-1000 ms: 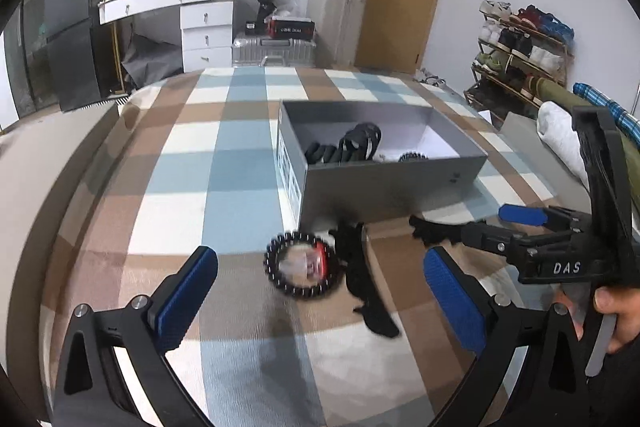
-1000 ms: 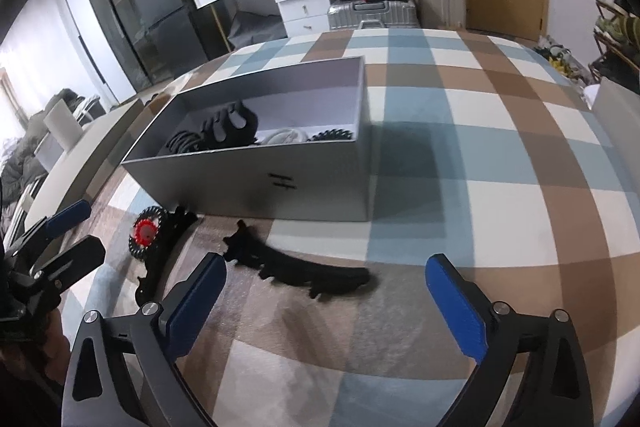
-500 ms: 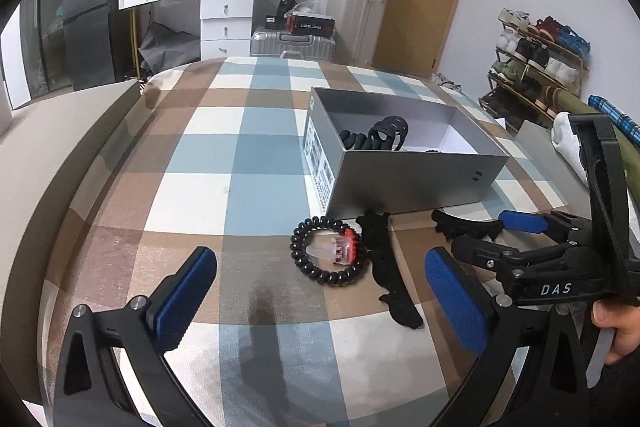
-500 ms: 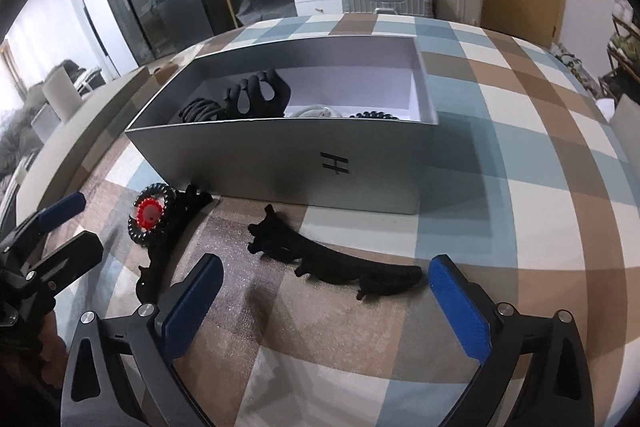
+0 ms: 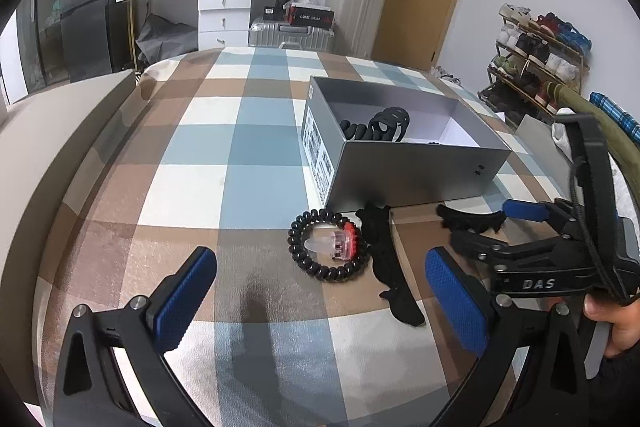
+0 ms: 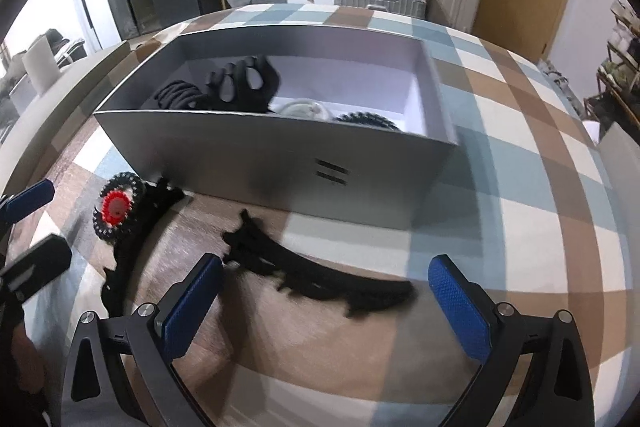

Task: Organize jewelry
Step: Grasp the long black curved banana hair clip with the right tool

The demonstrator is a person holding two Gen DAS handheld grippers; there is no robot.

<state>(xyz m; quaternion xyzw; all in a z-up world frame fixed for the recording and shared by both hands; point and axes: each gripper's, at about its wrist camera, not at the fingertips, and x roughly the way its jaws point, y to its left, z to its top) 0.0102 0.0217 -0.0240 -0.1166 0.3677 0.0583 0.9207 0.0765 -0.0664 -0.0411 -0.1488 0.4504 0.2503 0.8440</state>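
Landmark is the grey box [image 6: 280,163] on the checked cloth [image 5: 224,147]. Going left to right along its front wall: the black coil hair tie [image 5: 326,251], with a red-and-clear clip [image 5: 334,245] lying inside its ring, sits just off the box's left front corner. Beside it a black hair clip [image 5: 384,259] starts touching that corner and runs away from the box. A second long black toothed clip [image 6: 316,275] lies in front of the middle of the box wall, near it but apart. Inside the box, the left part already holds a black claw clip [image 6: 244,83] and other dark pieces; a beaded ring [image 6: 364,119] sits further right. Left gripper [image 5: 320,303] is spread wide and holds nothing, lined up on the coil tie. Right gripper [image 6: 324,303] is likewise wide apart and empty, its tips straddling the long toothed clip. My read: pick-up step, three loose items left, task roughly mid-way. Next move probably calls for dropping the right tongs over the toothed clip and pinching across its narrow width, since it lies flat on soft cloth and could slide.
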